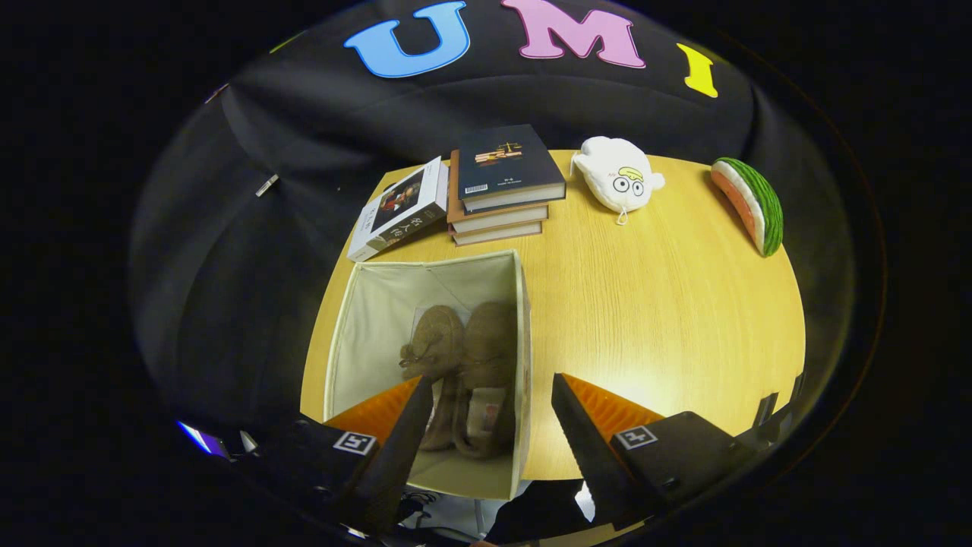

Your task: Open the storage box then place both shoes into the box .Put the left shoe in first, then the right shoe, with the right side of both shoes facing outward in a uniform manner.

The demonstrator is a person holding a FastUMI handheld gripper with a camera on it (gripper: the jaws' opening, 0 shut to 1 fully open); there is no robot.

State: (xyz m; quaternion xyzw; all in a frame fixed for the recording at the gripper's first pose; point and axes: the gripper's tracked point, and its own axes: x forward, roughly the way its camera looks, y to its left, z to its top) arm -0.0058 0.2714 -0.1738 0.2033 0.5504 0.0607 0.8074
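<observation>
Two brown fuzzy shoes lie side by side in the open fabric storage box on the wooden table, just ahead of our gripper, whose fingers we hold spread wide above it, grasping nothing.

Wooden table, black cloth wall

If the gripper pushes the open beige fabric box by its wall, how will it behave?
The beige fabric storage box has thin cloth walls, so they probably give. The two brown shoes inside add weight, so it likely slides on the wooden table. The open gripper hovers above.
</observation>
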